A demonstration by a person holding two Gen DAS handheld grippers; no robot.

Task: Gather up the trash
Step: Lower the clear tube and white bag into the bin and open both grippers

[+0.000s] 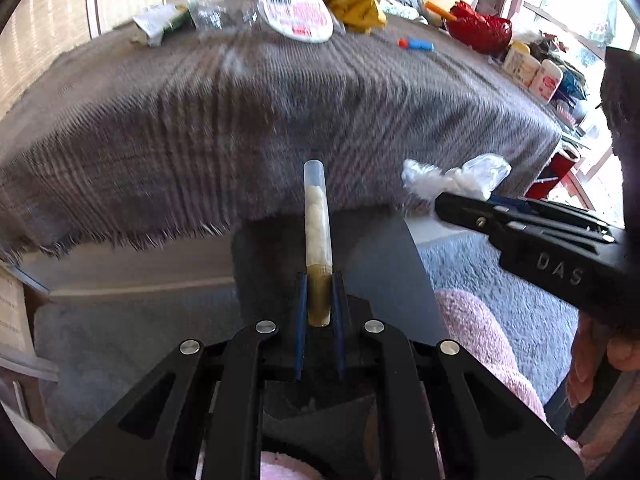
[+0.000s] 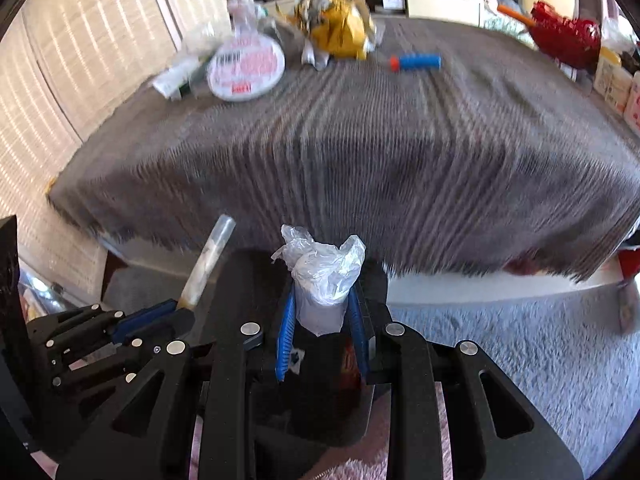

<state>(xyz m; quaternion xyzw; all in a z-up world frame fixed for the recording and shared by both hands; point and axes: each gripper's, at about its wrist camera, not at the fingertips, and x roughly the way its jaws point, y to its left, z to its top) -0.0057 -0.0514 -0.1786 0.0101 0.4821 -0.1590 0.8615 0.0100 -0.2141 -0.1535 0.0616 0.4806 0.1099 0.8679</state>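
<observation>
Here both tilt downward, side by side: the left gripper (image 1: 319, 300) clamps a clear tube (image 1: 316, 216), the right gripper (image 2: 323, 320) a crumpled plastic wad (image 2: 326, 276).

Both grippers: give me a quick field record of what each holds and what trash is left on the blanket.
left gripper: shut on clear tube
right gripper: shut on crumpled plastic bag
below grippers: black bin, likely the drop spot
left on blanket: round lid, yellow wrapper, blue tube, red bag

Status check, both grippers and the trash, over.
Left gripper shut on clear tube. Right gripper shut on crumpled plastic wrap. More litter on grey blanket. Nothing blocking.
</observation>
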